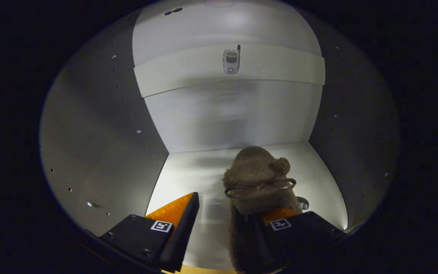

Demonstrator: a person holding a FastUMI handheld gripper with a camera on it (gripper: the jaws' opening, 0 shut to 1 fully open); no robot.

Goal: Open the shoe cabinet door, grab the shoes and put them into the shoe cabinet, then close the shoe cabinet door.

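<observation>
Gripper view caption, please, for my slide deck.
Open gripper inside the white cabinet, fuzzy brown slipper resting against one finger.

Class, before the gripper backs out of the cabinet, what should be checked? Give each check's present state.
1. Slipper rests on the cabinet floor: ok.
2. Jaws open: ok; the left finger is apart from the slipper.
3. Right finger free of the slipper: cannot tell; the fuzzy upper overlaps it.
4. Shelf well above the slipper: ok.
5. Door path free for closing: cannot tell.
</observation>
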